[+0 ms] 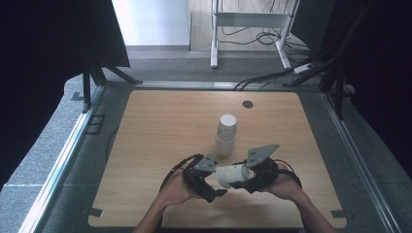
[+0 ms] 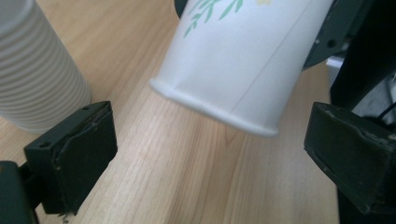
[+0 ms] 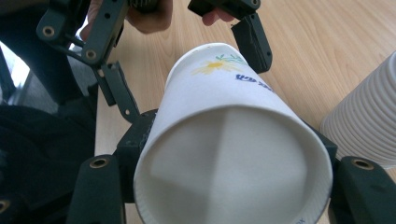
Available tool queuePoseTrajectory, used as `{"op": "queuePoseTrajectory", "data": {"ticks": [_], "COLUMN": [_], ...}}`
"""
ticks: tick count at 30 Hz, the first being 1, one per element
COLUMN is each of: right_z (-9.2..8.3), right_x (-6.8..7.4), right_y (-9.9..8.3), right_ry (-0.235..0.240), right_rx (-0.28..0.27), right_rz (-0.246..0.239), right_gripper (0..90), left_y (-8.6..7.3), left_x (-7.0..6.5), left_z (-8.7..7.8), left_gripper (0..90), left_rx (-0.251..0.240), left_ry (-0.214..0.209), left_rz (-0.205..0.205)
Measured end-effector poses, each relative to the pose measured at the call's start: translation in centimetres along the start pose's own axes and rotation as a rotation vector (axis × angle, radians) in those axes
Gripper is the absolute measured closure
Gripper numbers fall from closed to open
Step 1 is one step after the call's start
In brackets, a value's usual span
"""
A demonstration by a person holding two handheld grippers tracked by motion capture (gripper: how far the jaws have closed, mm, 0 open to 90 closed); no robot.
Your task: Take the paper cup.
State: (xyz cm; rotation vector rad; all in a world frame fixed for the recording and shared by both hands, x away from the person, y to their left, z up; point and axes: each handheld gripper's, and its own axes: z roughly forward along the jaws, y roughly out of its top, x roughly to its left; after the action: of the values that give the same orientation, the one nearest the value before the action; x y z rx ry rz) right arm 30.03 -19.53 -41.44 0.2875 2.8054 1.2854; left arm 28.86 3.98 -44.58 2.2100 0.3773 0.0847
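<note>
A white paper cup (image 1: 232, 175) with a flower print lies on its side in the air over the table's near part. My right gripper (image 1: 245, 182) is shut on it from the right; in the right gripper view the cup (image 3: 224, 93) sits between my jaws (image 3: 233, 186). My left gripper (image 1: 216, 191) stands open just left of the cup. In the left gripper view its jaws (image 2: 210, 149) are spread wide on either side of the cup's end (image 2: 247, 60) without touching it. The left gripper (image 3: 187, 65) also faces me across the cup in the right gripper view.
A stack of white paper cups (image 1: 226, 136) stands upright just behind the grippers, close by in both gripper views (image 2: 32, 70) (image 3: 369, 121). The wooden table (image 1: 160, 126) has a small dark round hole (image 1: 248, 104) near its far edge. Black frame posts flank the table.
</note>
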Motion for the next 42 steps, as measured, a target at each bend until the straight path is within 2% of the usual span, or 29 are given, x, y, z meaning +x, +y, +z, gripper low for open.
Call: {"op": "queuePoseTrajectory", "data": {"ticks": [7, 11, 17, 22, 24, 27, 32, 42], "right_z": [-0.5, -0.8, -1.0, -1.0, -0.9, -0.8, -0.4, -0.2], "right_x": [-0.2, -0.3, -0.4, -0.6, -0.7, -0.8, -0.8, -0.7], "right_y": [-0.4, -0.7, -1.2, -1.8, -2.3, -2.5, -2.8, -3.0], "right_ry": [0.001, 0.008, 0.018, 0.03, 0.046, 0.065, 0.087, 0.124], "right_rx": [-0.054, -0.097, -0.159, -0.195, -0.224, -0.238, -0.241, -0.252], "right_rz": [0.014, 0.026, 0.039, 0.052, 0.056, 0.06, 0.057, 0.046], "right_gripper": [36.5, 36.5, 36.6, 36.6, 36.6, 36.6, 36.6, 36.6], "left_y": [-0.5, -0.8, -1.1, -1.3, -1.5, -1.6, -1.6, -1.9], "left_x": [0.3, 0.3, 0.3, 0.2, 0.2, 0.2, 0.1, 0.1], "left_z": [-1.0, -1.3, -1.6, -1.6, -1.5, -1.4, -0.8, -0.2], "left_gripper": [2.4, 3.0, 6.4, 8.3, 10.3, 12.8, 13.8, 18.2], "left_rx": [-0.093, -0.124, -0.188, -0.216, -0.234, -0.248, -0.243, -0.258], "left_ry": [-0.019, -0.012, -0.023, -0.027, -0.041, -0.064, -0.084, -0.11], "left_rz": [-0.027, -0.022, -0.021, -0.016, -0.015, -0.012, 0.001, 0.022]}}
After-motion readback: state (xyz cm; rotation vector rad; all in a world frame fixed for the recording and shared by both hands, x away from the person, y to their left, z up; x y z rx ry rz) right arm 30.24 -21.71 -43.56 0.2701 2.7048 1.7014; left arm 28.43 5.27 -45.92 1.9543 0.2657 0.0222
